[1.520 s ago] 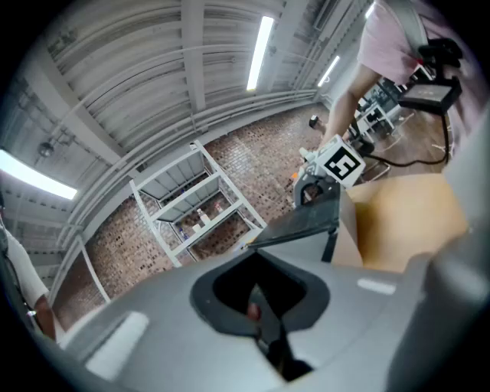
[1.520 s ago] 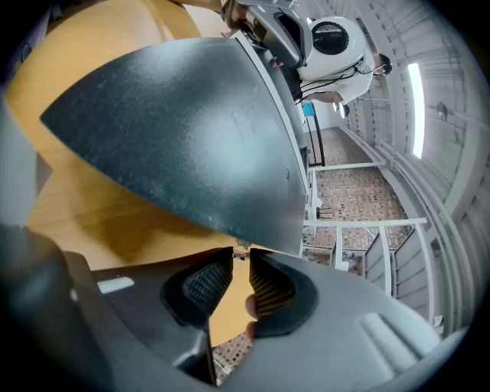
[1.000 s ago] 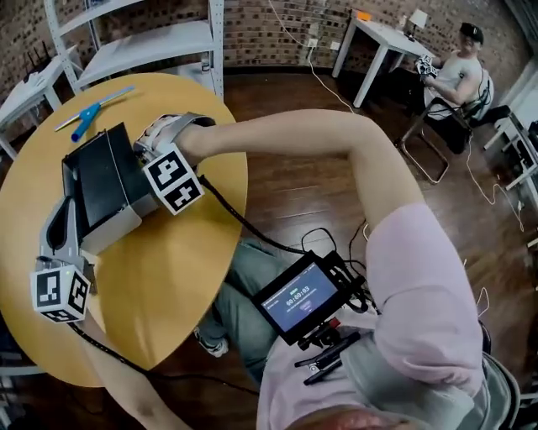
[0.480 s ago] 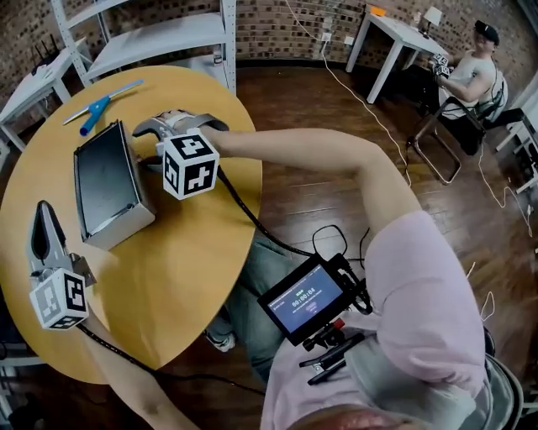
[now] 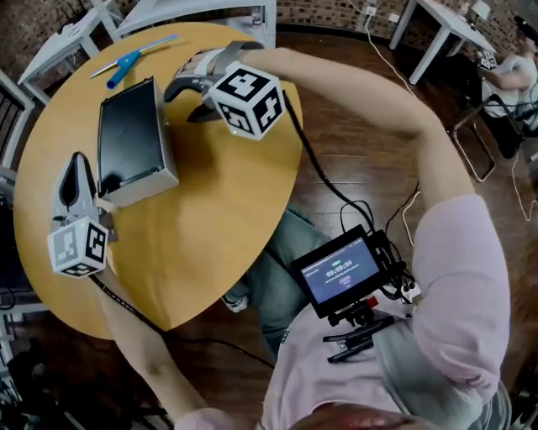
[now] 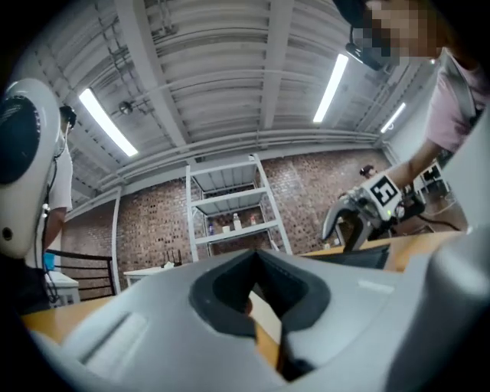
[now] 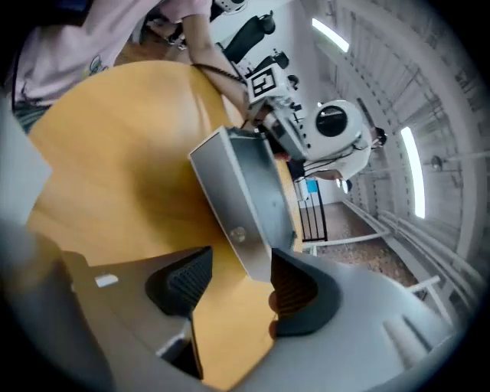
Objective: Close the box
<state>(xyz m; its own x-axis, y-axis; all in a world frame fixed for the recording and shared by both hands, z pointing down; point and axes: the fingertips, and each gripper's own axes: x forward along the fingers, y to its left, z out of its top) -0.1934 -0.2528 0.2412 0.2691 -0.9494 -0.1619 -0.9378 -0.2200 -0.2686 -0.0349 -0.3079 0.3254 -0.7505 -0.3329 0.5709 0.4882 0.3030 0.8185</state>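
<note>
The grey box (image 5: 134,180) with its black lid (image 5: 128,137) flat and closed lies on the round yellow table (image 5: 210,210). My right gripper (image 5: 187,99) hovers just right of the box's far end, open and holding nothing. In the right gripper view its pads (image 7: 295,295) stand apart, with the box's corner (image 7: 249,222) just beyond them. My left gripper (image 5: 77,164) rests beside the box's near left corner, its jaws together and nothing in them. The left gripper view looks past its tips (image 6: 264,306) to the box's edge (image 6: 360,259) and the right gripper (image 6: 360,218).
A blue pen (image 5: 126,60) lies on the table beyond the box. White shelving (image 5: 202,8) stands behind the table. The table's curved edge (image 5: 282,180) runs on the right, with wooden floor (image 5: 370,159) beyond. A monitor rig (image 5: 345,273) hangs at the person's chest.
The right gripper has let go of the box and drawn off to its right, jaws now open. The left gripper has pulled back from the box's near end. The lid lies closed.
</note>
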